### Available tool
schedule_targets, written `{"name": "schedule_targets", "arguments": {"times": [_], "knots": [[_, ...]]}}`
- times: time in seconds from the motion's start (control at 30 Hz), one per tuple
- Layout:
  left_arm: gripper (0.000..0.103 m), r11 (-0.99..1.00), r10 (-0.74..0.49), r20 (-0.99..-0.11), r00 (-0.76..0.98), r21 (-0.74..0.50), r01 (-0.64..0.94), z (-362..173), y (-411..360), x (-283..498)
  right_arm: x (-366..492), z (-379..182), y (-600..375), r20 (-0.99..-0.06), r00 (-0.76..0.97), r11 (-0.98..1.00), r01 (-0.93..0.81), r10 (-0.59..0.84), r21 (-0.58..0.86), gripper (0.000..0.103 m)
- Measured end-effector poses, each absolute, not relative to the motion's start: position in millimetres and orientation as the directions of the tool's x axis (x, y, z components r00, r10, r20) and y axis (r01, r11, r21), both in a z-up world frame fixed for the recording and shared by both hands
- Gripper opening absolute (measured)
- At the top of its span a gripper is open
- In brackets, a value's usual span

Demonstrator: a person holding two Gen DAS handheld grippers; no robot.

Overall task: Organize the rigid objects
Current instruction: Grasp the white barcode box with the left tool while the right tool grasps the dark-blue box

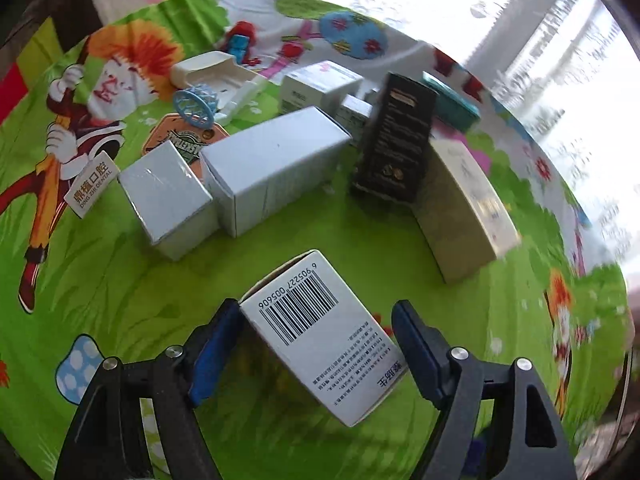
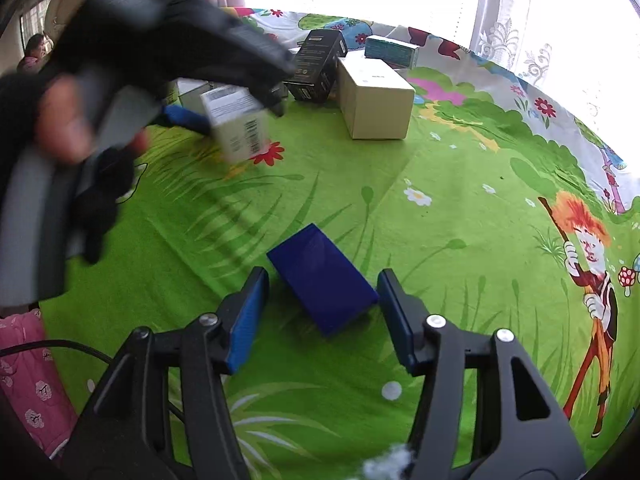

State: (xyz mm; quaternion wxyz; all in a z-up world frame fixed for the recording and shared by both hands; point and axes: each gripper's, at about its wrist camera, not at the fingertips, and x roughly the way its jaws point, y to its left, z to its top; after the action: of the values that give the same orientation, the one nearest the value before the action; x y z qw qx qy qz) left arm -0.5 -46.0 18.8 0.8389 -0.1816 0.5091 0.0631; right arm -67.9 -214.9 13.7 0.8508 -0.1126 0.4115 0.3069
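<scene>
A white carton with a barcode (image 1: 316,332) sits tilted between the blue pads of my left gripper (image 1: 316,306), which is shut on it. The right wrist view shows the same carton (image 2: 238,124) held above the green cartoon cloth (image 2: 460,200) by the left gripper (image 2: 240,112), blurred, with a hand on its handle. A dark blue box (image 2: 322,278) lies on the cloth between the fingers of my right gripper (image 2: 323,274). That gripper is open, with a gap on the left side and the right pad (image 2: 394,312) close to the box's corner.
Beyond the left gripper stand two white boxes (image 1: 168,196) (image 1: 272,168), a black box (image 1: 394,140), a cream box (image 1: 464,208), a teal box (image 1: 452,104), a white tray (image 1: 216,76) and a blue wheel-shaped piece (image 1: 196,106). A person (image 2: 34,52) sits far back left.
</scene>
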Motion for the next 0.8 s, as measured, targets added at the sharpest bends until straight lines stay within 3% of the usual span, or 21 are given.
{"name": "schedule_targets", "arguments": {"times": [0.1,0.23,0.3,0.47,0.57,0.77,0.8], "knots": [[0.078,0.968,-0.157,-0.875,0.457,-0.228,-0.102,20.5,-37.6,-27.9,-67.2,12.1,-211.5,-0.775,0.451,0.771,-0.633,0.442,0.07,0.084],[0.078,0.98,-0.186,-0.871,0.455,-0.195,0.027,23.6,-19.6,-58.4,-67.9,11.2,-209.7,-0.778,0.439,0.758,-0.648,0.449,0.072,0.087],[0.079,0.982,-0.167,-0.87,0.463,-0.19,-0.002,24.2,-8.6,-67.7,-66.8,11.3,-211.2,-0.776,0.431,0.755,-0.65,0.461,0.088,0.089],[0.079,0.914,-0.251,-0.83,0.498,-0.373,-0.162,29.7,6.6,-100.7,-68.3,11.4,-210.1,-0.78,0.441,0.759,-0.648,0.444,0.066,0.086],[0.079,0.898,-0.208,-0.853,0.479,-0.36,-0.252,21.8,-0.6,-98.1,-70.5,11.7,-210.5,-0.781,0.456,0.782,-0.62,0.426,0.064,0.086],[0.079,0.949,-0.012,-0.861,0.508,-0.171,-0.266,16.7,-12.5,-80.3,-89.9,13.9,-208.6,-0.791,0.459,0.804,-0.591,0.405,0.069,0.085],[0.073,0.961,0.028,-0.866,0.498,-0.114,-0.251,14.8,-14.6,-78.6,-96.4,14.8,-208.1,-0.793,0.448,0.797,-0.599,0.412,0.076,0.084]]}}
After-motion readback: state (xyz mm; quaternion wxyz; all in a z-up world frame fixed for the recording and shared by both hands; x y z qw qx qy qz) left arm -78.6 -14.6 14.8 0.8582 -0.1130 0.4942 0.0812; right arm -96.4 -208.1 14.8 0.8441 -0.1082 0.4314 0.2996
